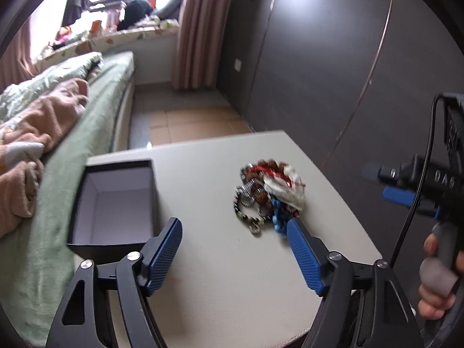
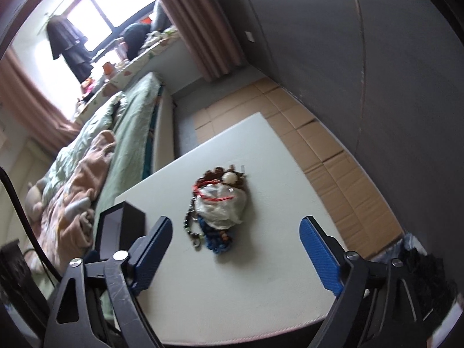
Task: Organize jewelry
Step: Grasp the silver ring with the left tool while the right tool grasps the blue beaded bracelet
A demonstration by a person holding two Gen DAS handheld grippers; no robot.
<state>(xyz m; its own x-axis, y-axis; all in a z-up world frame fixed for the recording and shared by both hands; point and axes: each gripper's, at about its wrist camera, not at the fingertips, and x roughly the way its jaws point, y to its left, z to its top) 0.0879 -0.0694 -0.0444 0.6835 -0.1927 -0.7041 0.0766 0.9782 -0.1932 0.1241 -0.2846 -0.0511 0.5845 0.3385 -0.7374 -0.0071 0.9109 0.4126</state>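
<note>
Pile of jewelry (image 1: 268, 192) heaped in the middle of the pale table (image 1: 220, 290), black box (image 1: 114, 206) set open at its left, left gripper (image 1: 235, 226) spread wide and empty, right gripper (image 2: 236, 223) spread wide and empty

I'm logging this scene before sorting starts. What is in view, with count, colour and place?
jewelry pile: one tangled heap, brown, red, blue and silver, mid-table
plastic bag: one, clear-white, on the pile
box: one, black, open, pale inside, table's left edge
table: one, off-white
bed: one, green sheet, left of table
blanket: one, peach, on bed
left gripper: blue pads, open
right gripper: blue pads, open
</note>
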